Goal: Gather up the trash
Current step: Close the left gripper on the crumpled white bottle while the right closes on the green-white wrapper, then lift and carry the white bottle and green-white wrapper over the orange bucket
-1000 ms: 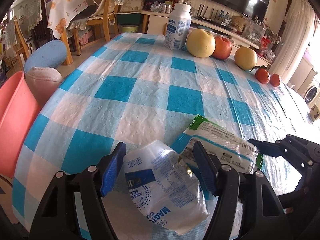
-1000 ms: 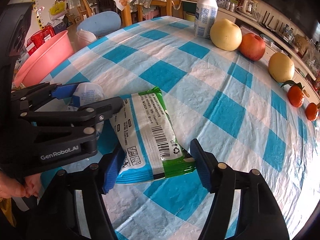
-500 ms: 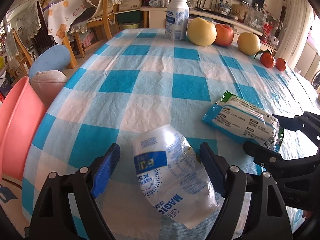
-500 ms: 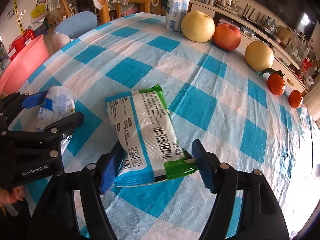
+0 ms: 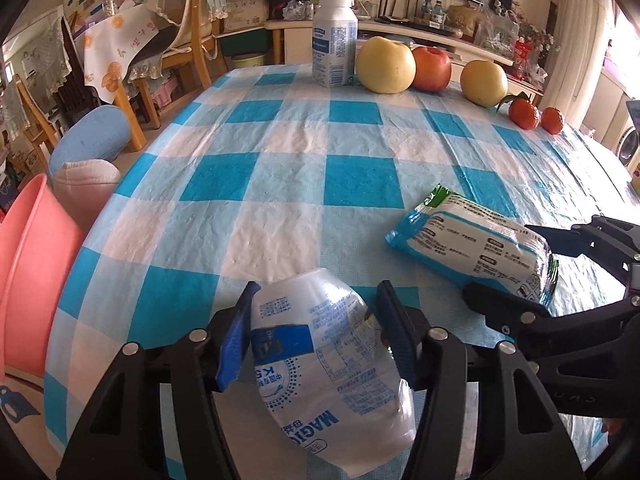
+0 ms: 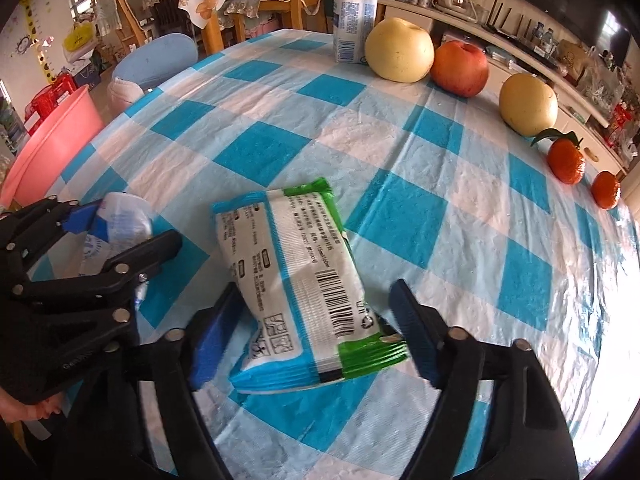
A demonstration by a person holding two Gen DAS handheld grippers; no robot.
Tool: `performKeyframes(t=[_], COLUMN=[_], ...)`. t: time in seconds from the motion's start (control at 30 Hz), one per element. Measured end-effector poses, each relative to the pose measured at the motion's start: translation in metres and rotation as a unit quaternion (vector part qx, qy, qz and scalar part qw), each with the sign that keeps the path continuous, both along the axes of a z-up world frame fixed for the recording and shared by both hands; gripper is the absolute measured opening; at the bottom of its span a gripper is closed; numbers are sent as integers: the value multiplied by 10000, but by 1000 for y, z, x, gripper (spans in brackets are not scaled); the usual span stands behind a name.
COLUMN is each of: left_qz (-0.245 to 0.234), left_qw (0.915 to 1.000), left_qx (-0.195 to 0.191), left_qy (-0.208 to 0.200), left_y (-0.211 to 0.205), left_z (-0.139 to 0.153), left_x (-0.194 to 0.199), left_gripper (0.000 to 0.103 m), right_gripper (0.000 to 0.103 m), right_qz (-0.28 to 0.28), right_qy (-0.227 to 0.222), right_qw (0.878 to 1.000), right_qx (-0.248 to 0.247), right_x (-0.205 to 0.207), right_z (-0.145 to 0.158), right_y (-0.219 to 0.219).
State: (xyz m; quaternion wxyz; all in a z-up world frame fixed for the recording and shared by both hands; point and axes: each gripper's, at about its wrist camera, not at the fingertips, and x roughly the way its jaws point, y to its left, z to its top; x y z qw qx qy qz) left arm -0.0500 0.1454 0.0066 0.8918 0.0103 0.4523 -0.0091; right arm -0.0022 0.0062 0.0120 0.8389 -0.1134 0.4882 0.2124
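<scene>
A crumpled clear plastic bag with blue print (image 5: 324,360) lies between the fingers of my left gripper (image 5: 316,332), whose pads press its sides near the table's front-left edge. It also shows in the right wrist view (image 6: 116,224), where the left gripper (image 6: 120,232) appears at left. A white, blue and green snack packet (image 6: 296,284) lies on the checked tablecloth between the fingers of my right gripper (image 6: 312,332), which stands open around its near end. The packet also shows in the left wrist view (image 5: 472,248), with the right gripper (image 5: 516,268) around it.
A white bottle (image 5: 334,40), two yellow pears (image 5: 386,65), a red apple (image 5: 432,68) and two tangerines (image 5: 524,114) line the table's far edge. A pink basin (image 5: 28,272) and cushioned stools (image 5: 90,144) stand off the left edge. Chairs stand behind.
The left gripper's fingers have closed in onto the plastic bag. The two grippers have moved apart, and the right gripper stays open around the packet.
</scene>
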Motion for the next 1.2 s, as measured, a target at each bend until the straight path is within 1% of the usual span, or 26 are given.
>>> performKeyframes(t=[0.2,0.27,0.3,0.4,0.47,0.67,0.9,1.2], left_qz=[-139,-168,-173,-181,-178,-180,-129,7], left_qw=[9999,9998,9998,9998,9997,9994,9986,9964], left_qx=[-45,-64,-85,-113,-151,-190,-317,-337], left_qy=[-8,-10,-9,-39,-68,-214,-403,-773], left_y=[-2,-2,-1,0,2,6,16,40], left_z=[1,1,1,3,6,14,28,55], left_x=[1,1,1,1,1,-1,-3,-4], left_gripper=[57,56,56,55,52,52,51,51], right_gripper=[62,56,43,43,42,40,40,40], right_qz=[94,115,168,207,199,217,151,157], right_qy=[-35,-29,-28,-127,-146,-236,-474,-713], right_qw=[9999,9999,9998,9994,9994,9989,9984,9972], right_qx=[-92,-83,-69,-244,-249,-333,-256,-158], right_x=[-3,-4,-5,-8,-9,-11,-16,-27], right_z=[2,3,4,5,5,8,26,48], right_y=[7,8,10,14,14,16,16,26])
